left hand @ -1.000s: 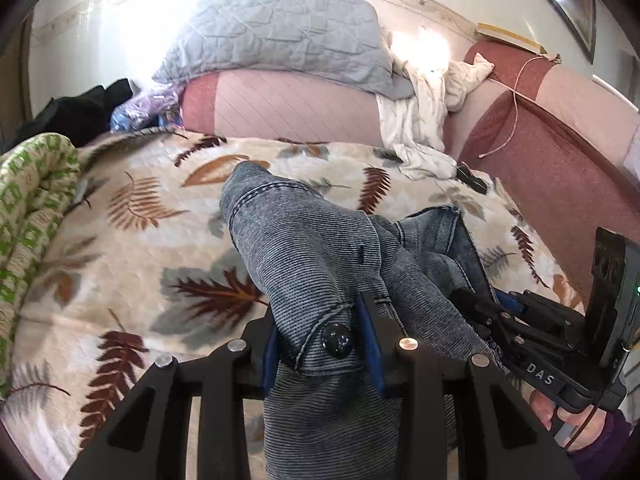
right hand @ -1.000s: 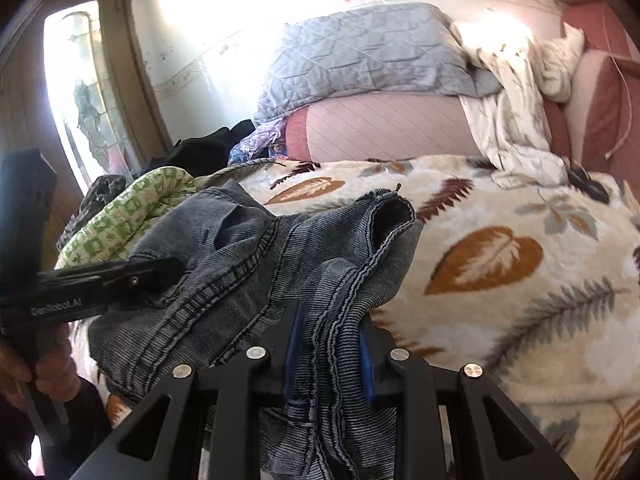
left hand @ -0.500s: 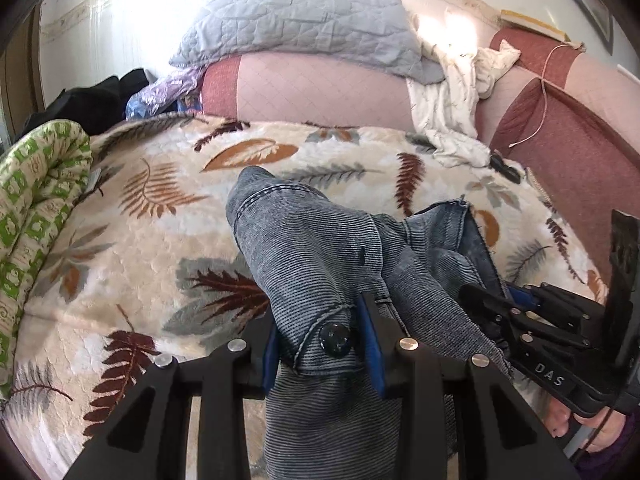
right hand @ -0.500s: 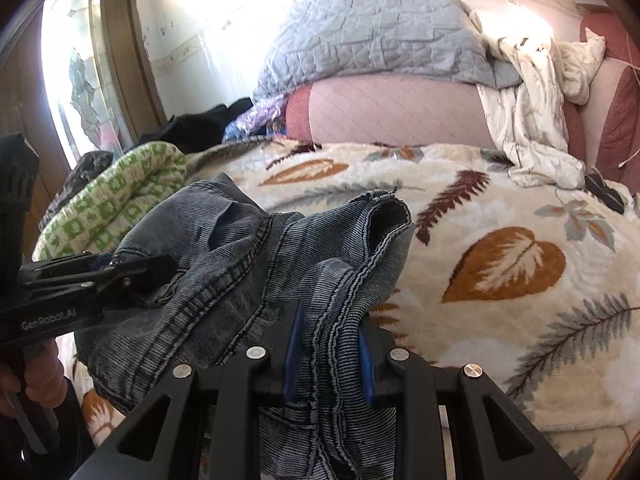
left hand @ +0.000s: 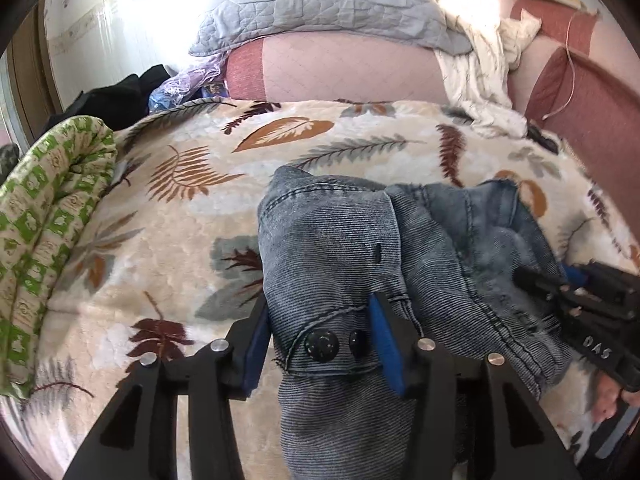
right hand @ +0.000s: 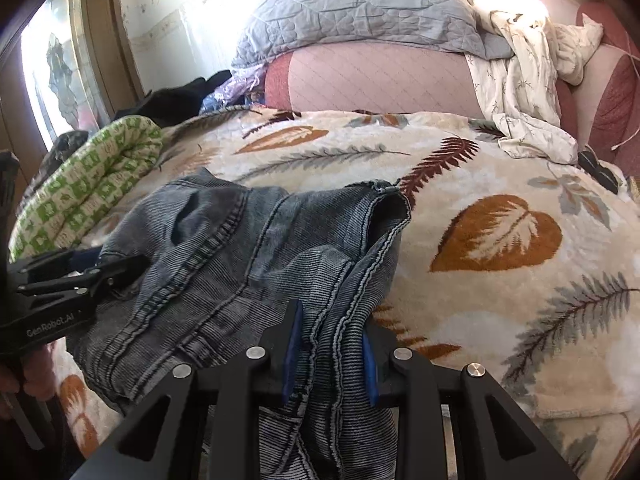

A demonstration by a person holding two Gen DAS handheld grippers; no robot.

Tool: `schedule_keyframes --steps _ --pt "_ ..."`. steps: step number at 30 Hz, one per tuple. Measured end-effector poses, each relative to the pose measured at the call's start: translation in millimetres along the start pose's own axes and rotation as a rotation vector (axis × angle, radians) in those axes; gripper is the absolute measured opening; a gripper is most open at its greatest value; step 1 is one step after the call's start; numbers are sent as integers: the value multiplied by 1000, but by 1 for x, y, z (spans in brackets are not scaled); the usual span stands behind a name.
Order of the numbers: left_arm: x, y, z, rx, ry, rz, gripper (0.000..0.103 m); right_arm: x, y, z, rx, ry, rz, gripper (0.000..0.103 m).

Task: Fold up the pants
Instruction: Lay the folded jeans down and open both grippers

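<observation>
The grey-blue denim pants (left hand: 332,256) hang bunched between my two grippers above the leaf-print blanket (left hand: 168,208). My left gripper (left hand: 320,336) is shut on the waistband by its two dark buttons (left hand: 322,346). My right gripper (right hand: 328,344) is shut on a seamed edge of the pants (right hand: 248,248). In the left wrist view the right gripper (left hand: 576,296) shows at the right, clamped in the fabric. In the right wrist view the left gripper (right hand: 80,276) shows at the left. The lower legs hang out of sight.
A green patterned quilt roll (left hand: 44,216) lies along the blanket's left side. A grey quilted pillow (right hand: 352,12) and a white floral cloth (right hand: 520,76) rest on the pink padded headboard (left hand: 352,68). Dark clothes (right hand: 176,96) are piled at the back left.
Both grippers have moved forward over the bed with the pants in them. The blanket fills more of both views. The holds on the waistband and the seam are the same.
</observation>
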State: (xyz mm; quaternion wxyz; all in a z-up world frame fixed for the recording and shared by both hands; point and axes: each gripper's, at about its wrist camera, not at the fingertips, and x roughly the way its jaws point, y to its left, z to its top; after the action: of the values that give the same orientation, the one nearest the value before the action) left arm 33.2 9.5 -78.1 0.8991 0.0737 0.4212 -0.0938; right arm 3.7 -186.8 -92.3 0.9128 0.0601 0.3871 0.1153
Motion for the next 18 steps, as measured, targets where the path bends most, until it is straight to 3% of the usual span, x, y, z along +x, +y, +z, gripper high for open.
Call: schedule_keyframes --steps 6,11,15,18 --pt "6 -5 -5 63 32 92 58 1 -1 -2 3 5 -4 36" --pt "0 0 -4 43 58 123 66 2 -3 -3 26 28 -9 45" --pt "-19 1 -3 54 15 171 66 -3 -12 -1 76 33 6 62" --pt "-39 4 0 42 -38 211 66 -15 -15 1 92 -7 3 63"
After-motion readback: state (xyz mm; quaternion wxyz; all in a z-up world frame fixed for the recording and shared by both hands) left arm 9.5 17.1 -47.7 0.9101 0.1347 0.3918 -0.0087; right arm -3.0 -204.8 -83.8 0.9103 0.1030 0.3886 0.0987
